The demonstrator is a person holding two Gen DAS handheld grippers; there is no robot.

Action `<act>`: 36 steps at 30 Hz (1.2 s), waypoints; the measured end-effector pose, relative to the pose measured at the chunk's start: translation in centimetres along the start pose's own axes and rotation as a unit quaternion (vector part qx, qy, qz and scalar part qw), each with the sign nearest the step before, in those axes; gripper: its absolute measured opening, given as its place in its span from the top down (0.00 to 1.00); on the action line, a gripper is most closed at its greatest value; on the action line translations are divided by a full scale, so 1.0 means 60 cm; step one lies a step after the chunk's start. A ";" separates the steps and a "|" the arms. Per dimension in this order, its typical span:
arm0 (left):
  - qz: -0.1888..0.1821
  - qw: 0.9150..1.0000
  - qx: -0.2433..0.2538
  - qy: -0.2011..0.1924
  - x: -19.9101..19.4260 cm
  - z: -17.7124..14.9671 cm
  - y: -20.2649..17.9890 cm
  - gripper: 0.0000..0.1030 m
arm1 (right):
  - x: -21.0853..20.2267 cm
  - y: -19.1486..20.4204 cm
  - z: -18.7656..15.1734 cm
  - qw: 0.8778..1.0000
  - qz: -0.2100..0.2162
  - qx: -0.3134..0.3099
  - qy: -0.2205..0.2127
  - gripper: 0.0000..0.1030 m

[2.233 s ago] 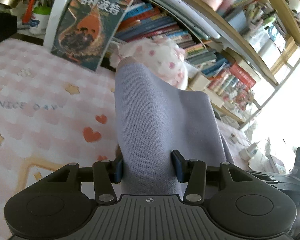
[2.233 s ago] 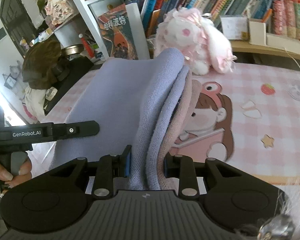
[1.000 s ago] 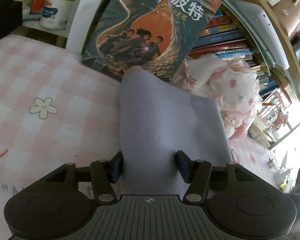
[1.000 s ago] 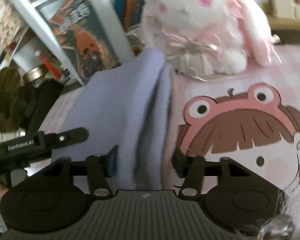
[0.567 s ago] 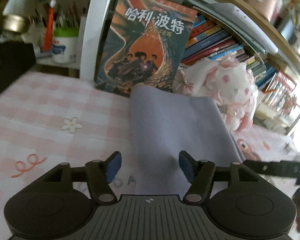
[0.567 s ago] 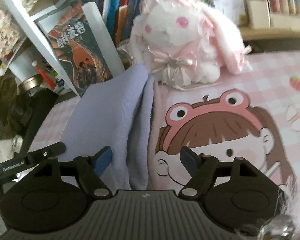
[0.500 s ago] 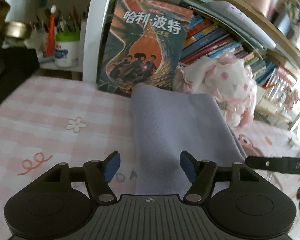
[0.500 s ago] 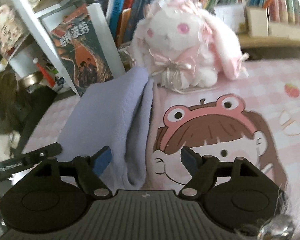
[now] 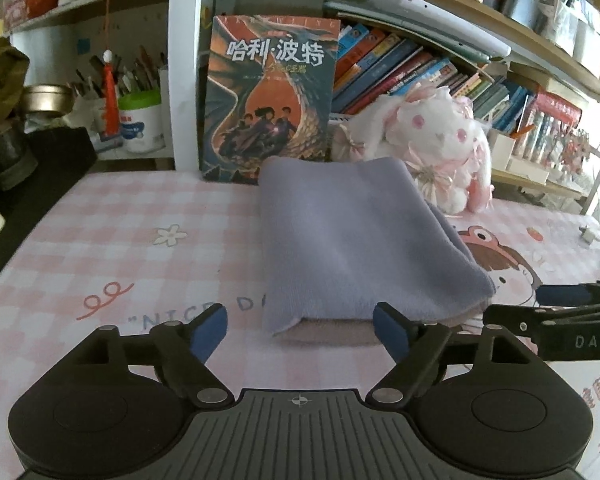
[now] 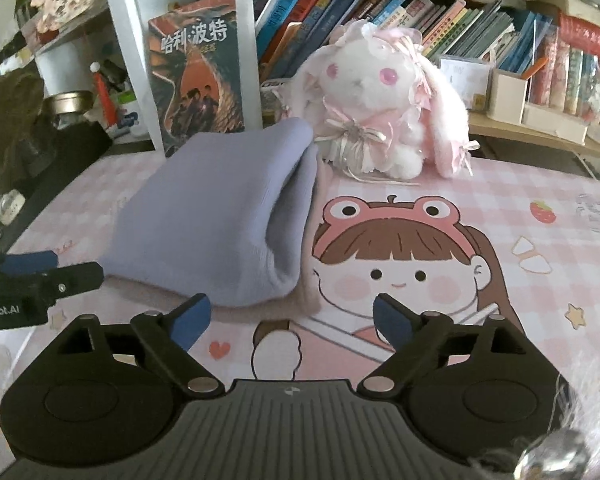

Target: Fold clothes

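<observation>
A folded lavender garment with a pinkish layer under it lies flat on the pink checked mat, its far edge close to the book and the plush rabbit. My left gripper hangs just short of its near edge, jaws opening, nothing between the blue pads. My right gripper is drawn back from the garment's near right corner, jaws opening too, and holds nothing. Each gripper shows at the side of the other's view.
A plush rabbit sits behind the garment, beside an upright book that leans on a white shelf post. Shelves of books run along the back. A black ledge borders the mat on the left. The cartoon-girl print lies to the right.
Both grippers let go of the lavender garment and pulled back toward me with their jaws spreading. The garment now rests flat on the mat, and both views have levelled out.
</observation>
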State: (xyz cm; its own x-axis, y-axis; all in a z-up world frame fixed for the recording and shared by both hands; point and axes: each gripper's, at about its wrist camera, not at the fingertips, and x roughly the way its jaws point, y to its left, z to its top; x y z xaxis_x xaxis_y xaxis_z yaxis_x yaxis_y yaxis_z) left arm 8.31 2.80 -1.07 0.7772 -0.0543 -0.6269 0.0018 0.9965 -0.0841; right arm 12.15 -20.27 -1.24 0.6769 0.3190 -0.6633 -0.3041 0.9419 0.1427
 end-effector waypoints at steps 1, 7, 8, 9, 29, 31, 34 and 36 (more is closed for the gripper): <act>0.004 1.000 -0.002 0.002 -0.001 -0.003 0.000 0.14 | -0.003 0.001 -0.005 1.000 -0.003 -0.001 0.000 0.12; 0.014 1.000 -0.009 0.010 -0.006 -0.013 -0.004 0.14 | -0.017 0.001 -0.029 1.000 -0.021 0.006 0.007 0.05; 0.014 1.000 -0.008 0.010 -0.007 -0.015 -0.006 0.13 | -0.019 0.001 -0.031 1.000 -0.024 0.005 0.007 0.05; 0.013 1.000 -0.006 0.010 -0.008 -0.016 -0.007 0.11 | -0.020 0.001 -0.034 1.000 -0.026 0.004 0.007 0.04; 0.017 1.000 0.005 0.017 -0.008 -0.023 -0.018 0.08 | -0.023 0.006 -0.045 0.999 -0.042 -0.006 0.012 0.02; 0.017 1.000 0.004 0.018 -0.007 -0.023 -0.018 0.08 | -0.023 0.006 -0.045 0.999 -0.042 -0.006 0.013 0.02; 0.018 1.000 0.002 0.019 -0.006 -0.023 -0.017 0.08 | -0.023 0.005 -0.045 0.999 -0.043 -0.007 0.013 0.02; 0.018 1.000 0.001 0.020 -0.005 -0.023 -0.016 0.08 | -0.022 0.005 -0.045 0.999 -0.043 -0.007 0.014 0.02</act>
State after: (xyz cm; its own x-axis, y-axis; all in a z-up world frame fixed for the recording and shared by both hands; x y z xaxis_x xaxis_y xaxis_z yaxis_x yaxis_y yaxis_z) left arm 7.19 1.79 -1.85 0.7509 -0.0205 -0.6601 -0.0253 0.9979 -0.0598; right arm 9.37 -20.70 -2.28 0.6814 0.2343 -0.6934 -0.2559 0.9639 0.0742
